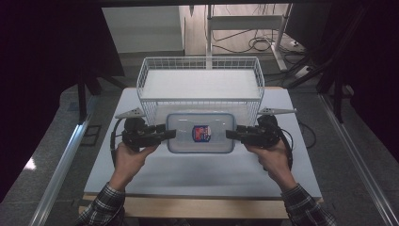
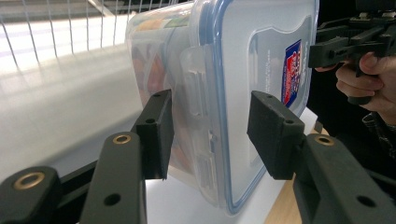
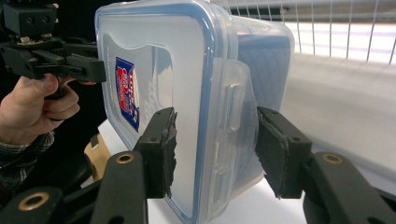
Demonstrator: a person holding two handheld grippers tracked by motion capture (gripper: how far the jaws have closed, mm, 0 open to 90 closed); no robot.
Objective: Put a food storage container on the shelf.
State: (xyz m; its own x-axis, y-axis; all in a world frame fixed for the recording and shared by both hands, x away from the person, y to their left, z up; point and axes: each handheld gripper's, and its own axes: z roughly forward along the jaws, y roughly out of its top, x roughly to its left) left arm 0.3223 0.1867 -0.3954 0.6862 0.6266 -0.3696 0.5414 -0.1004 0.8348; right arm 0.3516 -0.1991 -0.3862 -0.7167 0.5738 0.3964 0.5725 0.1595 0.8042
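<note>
Holding the box [image 1: 201, 133] between us, we find the left gripper [image 1: 168, 134] clamped on its left end and the right gripper [image 1: 232, 134] on its right end, each with jaws about half open and closed over a short side. In the left gripper view one pad bears on the body and the other on the lid [image 2: 261, 93], astride the side latch [image 2: 198, 88]; the right gripper view shows the same across the opposite latch [image 3: 231, 116]. The box, lid shut with a red and blue label [image 1: 201, 133], appears carried clear of the table [image 1: 197, 169], just in front of the wire basket [image 1: 201, 80] and near its front wall. We judge the grasp and lift done. Remaining, as we read it: carry the box over the front rim, lower it to the basket floor, and release both ends. The basket holds nothing else.
</note>
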